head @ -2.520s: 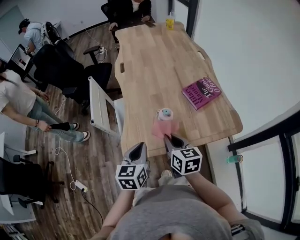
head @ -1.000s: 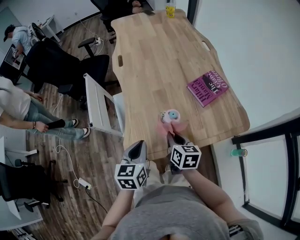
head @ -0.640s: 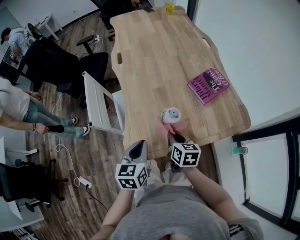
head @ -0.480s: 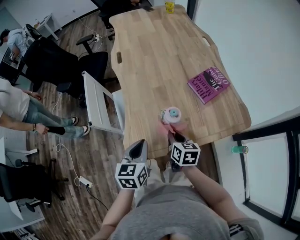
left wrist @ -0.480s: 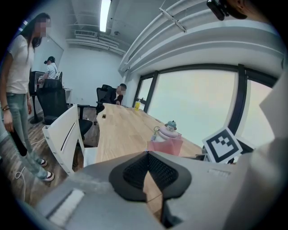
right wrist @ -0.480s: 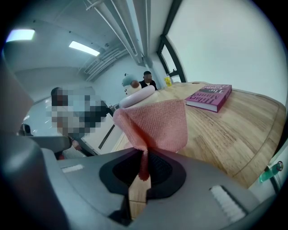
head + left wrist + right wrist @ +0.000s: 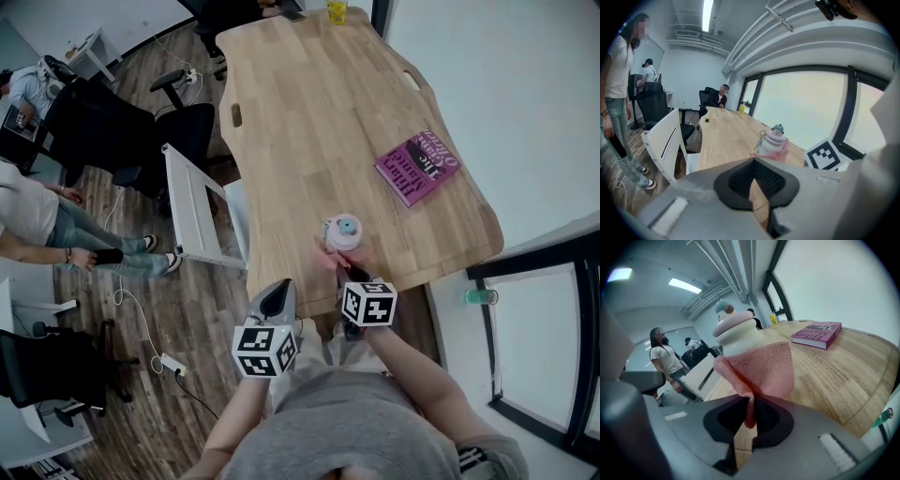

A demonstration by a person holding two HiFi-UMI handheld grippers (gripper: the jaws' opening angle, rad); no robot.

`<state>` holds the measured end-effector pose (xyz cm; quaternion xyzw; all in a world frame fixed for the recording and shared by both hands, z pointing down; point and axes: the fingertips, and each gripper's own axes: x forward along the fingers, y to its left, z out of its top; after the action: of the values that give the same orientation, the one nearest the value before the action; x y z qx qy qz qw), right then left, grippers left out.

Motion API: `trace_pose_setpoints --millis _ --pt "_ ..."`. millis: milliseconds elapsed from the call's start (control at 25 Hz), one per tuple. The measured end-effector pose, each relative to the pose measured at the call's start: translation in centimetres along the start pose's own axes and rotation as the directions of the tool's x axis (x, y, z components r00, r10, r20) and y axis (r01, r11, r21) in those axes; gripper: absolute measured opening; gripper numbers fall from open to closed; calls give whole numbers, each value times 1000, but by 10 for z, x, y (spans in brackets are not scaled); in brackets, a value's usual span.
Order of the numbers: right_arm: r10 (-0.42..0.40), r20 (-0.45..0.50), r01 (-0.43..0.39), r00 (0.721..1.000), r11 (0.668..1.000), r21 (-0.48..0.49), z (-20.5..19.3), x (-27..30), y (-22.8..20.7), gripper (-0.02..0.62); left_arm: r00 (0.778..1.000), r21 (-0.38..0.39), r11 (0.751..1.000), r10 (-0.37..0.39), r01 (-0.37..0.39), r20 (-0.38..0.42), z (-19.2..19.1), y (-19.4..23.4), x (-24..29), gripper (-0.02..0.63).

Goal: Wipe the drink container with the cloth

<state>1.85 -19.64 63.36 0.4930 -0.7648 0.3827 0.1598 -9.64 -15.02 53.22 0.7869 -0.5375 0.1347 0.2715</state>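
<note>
Right claw [image 7: 349, 274] clamped on pink cloth [image 7: 761, 366], cloth against bottle [image 7: 343, 232] near wood table's [image 7: 300, 122] front edge. Left claw [image 7: 277, 289] closed, empty, off the table. Book [image 7: 416, 167] beyond, right. Office chairs [image 7: 183, 141] left. Yellow cup [image 7: 337, 11] at far end.

Operator wears a grey T-shirt [image 7: 347, 427]. The left gripper [image 7: 275, 292] has a grey moulded plastic body with tapered jaws and black mesh-textured pads [image 7: 740, 180]. A white cube with black square markers [image 7: 264, 349] sits on it. The right gripper [image 7: 349, 274] has the same grey body, with a pale ridged strip [image 7: 834, 446] on the housing and a matching marker cube [image 7: 368, 304].
</note>
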Motion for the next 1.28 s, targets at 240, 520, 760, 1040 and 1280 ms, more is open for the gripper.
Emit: trace_pose_setpoints --millis 240,520,760,1040,1280 --pt "-12 -48 11 999 1000 -17 -11 8 -7 32 1000 3 1000 -7 7 0 1 -4 3 0" --pt "-39 -92 37 995 999 -33 -21 16 -17 32 1000 1 1000 -6 6 5 2 -4 3 0" --pt "-53 -107 48 993 998 -48 -26 20 -23 32 1000 0 1000 4 -4 12 3 -3 0 0" --pt "-48 -111 40 993 997 -73 -26 21 -22 32 1000 0 1000 12 -12 23 3 -6 -4 0" --pt "-46 -117 36 992 996 -88 -27 15 -24 32 999 -2 1000 22 -22 34 6 -9 -6 0"
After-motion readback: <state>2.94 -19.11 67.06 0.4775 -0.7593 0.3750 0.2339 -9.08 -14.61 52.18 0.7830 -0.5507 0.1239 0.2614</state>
